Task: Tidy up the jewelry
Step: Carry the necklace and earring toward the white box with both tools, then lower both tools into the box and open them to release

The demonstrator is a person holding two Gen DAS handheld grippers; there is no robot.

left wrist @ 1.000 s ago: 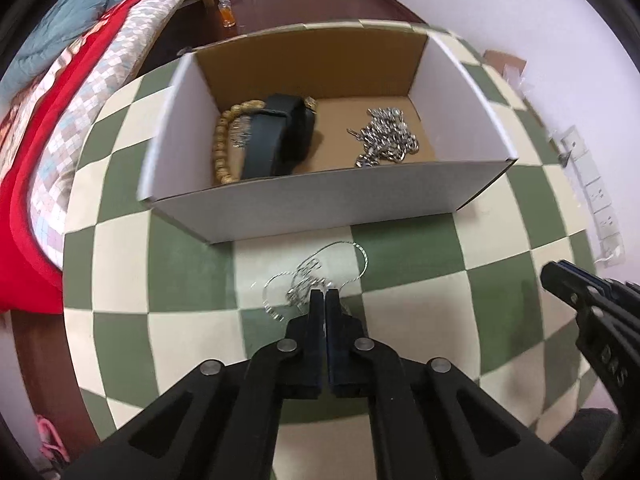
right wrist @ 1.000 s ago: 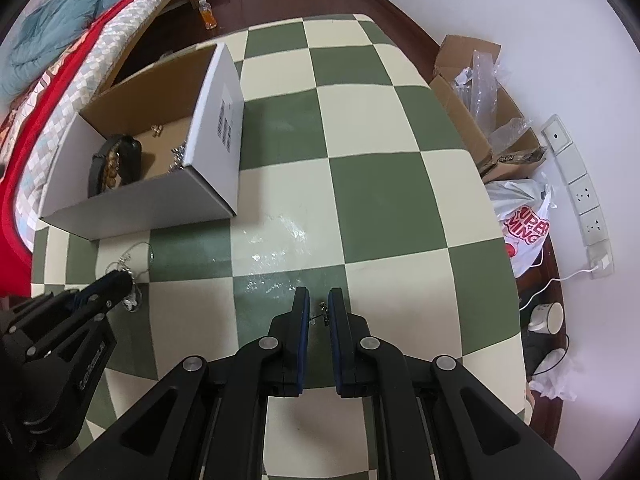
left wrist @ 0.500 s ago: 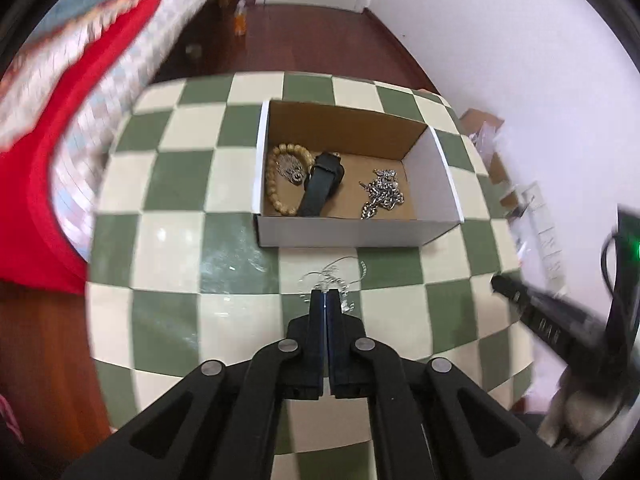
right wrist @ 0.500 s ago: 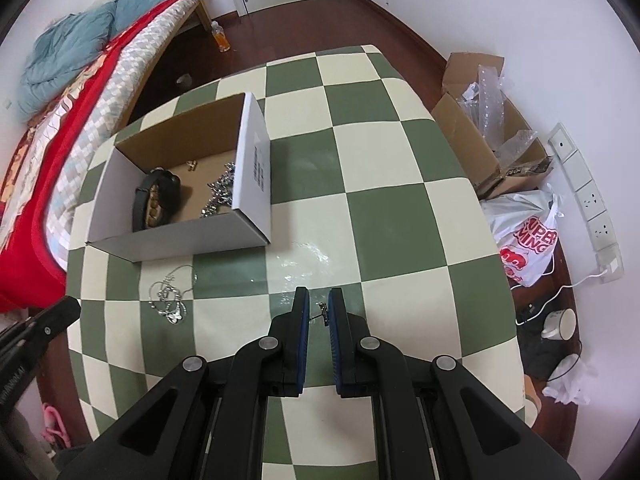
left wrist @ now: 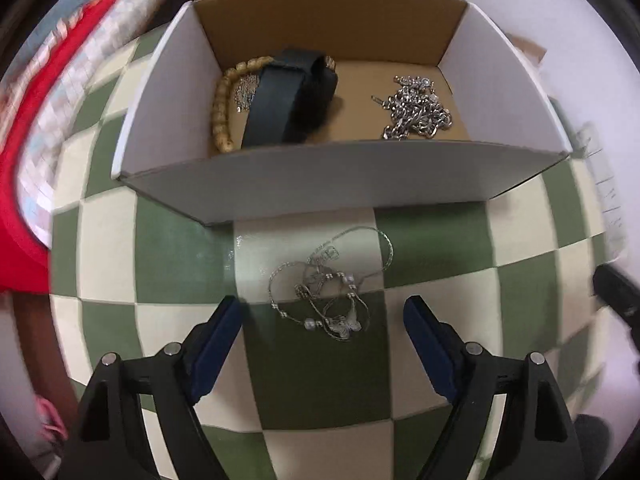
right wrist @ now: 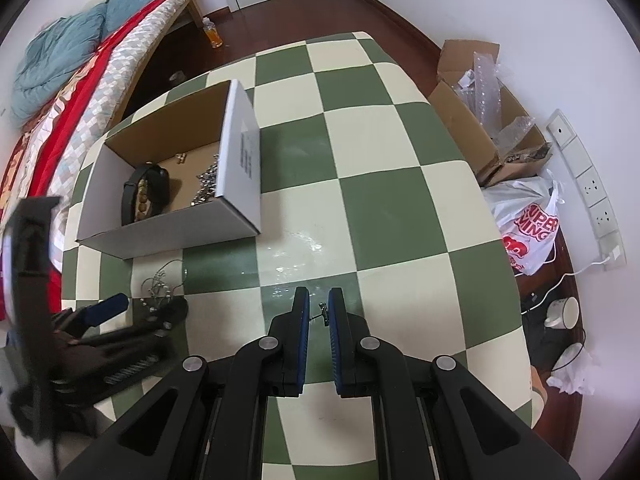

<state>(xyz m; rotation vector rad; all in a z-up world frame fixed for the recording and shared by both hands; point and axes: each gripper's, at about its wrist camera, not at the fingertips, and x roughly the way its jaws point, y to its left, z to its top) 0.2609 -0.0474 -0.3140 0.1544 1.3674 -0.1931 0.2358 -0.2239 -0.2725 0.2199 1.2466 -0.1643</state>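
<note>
A tangled thin silver necklace (left wrist: pixel 326 284) lies on the green-and-cream checked table just in front of a white cardboard box (left wrist: pixel 320 188). My left gripper (left wrist: pixel 322 312) is open, low over the table, its fingers either side of the necklace. The box holds a wooden bead bracelet (left wrist: pixel 225 108), a black strap (left wrist: pixel 286 98) and a silver chain (left wrist: pixel 416 108). In the right wrist view my right gripper (right wrist: pixel 319 308) is almost closed, with a tiny metal piece (right wrist: pixel 321 311) between its pads. The necklace (right wrist: pixel 160 286) and box (right wrist: pixel 240 160) lie to its left.
A bed with a red quilt (right wrist: pixel 72 92) runs along the table's left side. On the floor to the right are an open carton (right wrist: pixel 480 120), a plastic bag (right wrist: pixel 528 228) and cups (right wrist: pixel 564 312). An orange bottle (right wrist: pixel 214 36) stands on the floor beyond the table.
My left gripper has opened from shut and come down close to the necklace after rising away. The right gripper has stayed nearly closed on the small piece and lifted higher.
</note>
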